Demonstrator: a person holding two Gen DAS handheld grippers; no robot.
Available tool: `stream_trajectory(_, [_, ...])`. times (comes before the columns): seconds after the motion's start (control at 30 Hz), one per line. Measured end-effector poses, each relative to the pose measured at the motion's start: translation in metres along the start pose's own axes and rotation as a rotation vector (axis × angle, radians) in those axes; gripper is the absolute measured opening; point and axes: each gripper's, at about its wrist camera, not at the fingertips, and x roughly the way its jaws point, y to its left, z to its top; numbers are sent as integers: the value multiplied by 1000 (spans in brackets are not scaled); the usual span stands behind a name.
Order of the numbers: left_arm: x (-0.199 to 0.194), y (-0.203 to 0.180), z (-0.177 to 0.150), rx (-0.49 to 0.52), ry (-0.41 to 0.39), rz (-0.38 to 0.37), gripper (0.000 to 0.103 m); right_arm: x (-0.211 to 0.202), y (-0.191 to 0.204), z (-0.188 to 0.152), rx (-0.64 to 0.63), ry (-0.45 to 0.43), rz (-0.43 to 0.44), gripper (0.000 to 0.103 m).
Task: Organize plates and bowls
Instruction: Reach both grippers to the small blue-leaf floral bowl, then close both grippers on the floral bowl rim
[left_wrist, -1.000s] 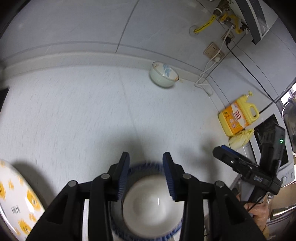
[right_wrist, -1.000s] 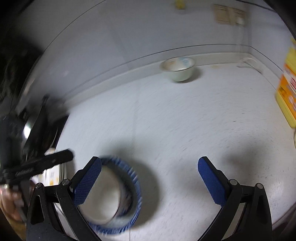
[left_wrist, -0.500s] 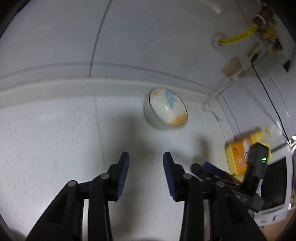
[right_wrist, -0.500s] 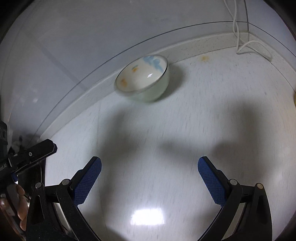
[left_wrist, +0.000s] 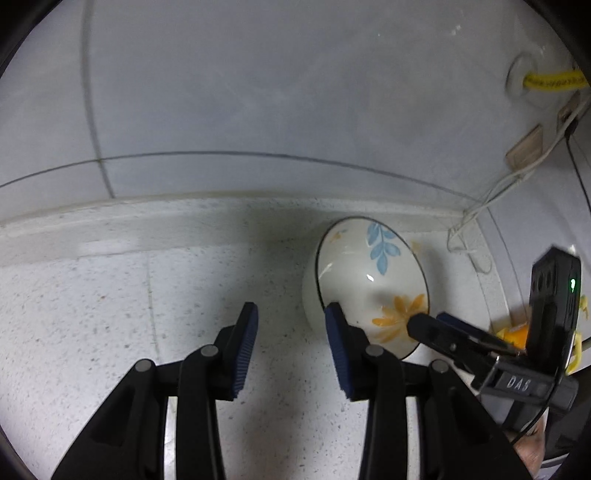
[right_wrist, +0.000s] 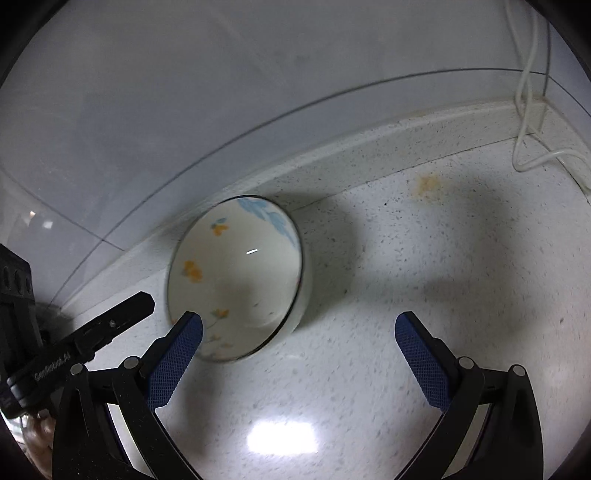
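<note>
Against backsplash, at counter (right_wrist: 369, 369) rear edge: floral bowl (left_wrist: 369, 280), upright, untouched. A second ago you stood over blue-rimmed bowl, floral bowl far off; now both grippers close on it, blue-rimmed bowl out of frame. Left gripper (left_wrist: 290, 347): jaws partly apart, nothing between, bowl just beside right finger. Right gripper (right_wrist: 299, 350): jaws wide apart, empty, bowl near left finger. Judgement: approach done, grasp not yet made; your next step is rim pickup.
</note>
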Motion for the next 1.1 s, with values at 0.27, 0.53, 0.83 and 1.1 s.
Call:
stream_trajectory(0.27, [21,-13,2,30,68,-13,36,15,-12,23,8,76,90,96])
stream_trajectory(0.53, [35,-12,5,15,98,-27,32,25,-17,17,11,113,92,38])
stream_trajectory(0.83, [42,-8,13,-33,120,-93,19,33,-11,17,26,139,149,28])
stream_trajectory(1.1, [30,1,-8,-84,154,-134,18,30,-11,5,32,152,145,27])
